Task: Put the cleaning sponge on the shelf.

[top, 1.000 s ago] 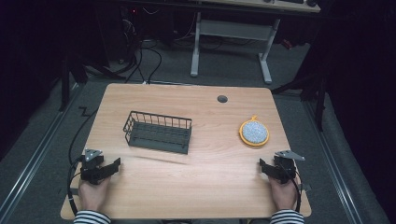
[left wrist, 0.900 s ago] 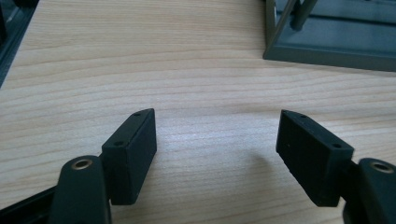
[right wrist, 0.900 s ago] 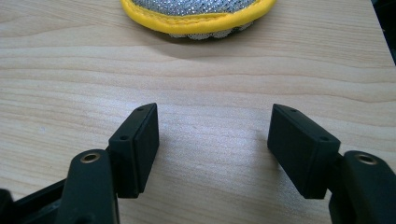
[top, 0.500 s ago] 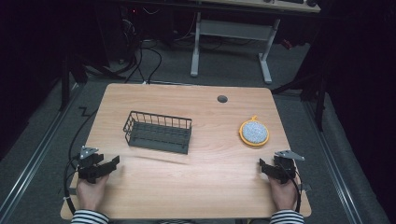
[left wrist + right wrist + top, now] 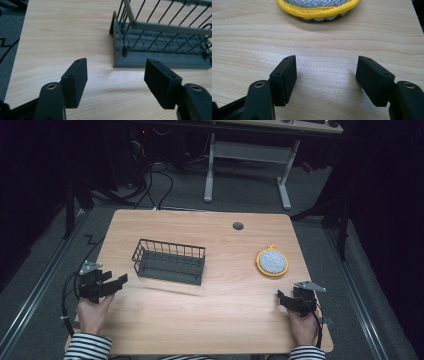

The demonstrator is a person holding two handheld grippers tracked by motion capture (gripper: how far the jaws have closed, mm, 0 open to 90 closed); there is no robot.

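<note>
The left gripper (image 5: 102, 285), jaws apart and empty, sits just left of the wire basket (image 5: 170, 261), whose long axis runs across the table (image 5: 200, 320); its near-left corner lies just ahead. Well right of the basket lies the round yellow-rimmed scrubbing pad (image 5: 272, 262). The right gripper (image 5: 290, 301), also apart and empty, is nearer, the pad straight ahead of it.

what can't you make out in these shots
- Yellow-rimmed pad: the right gripper view's top edge cuts off most of it.
- Wire basket: its far end runs past the left gripper view's right edge.
- Dark round spot on the table: too small in the high view to identify.
</note>
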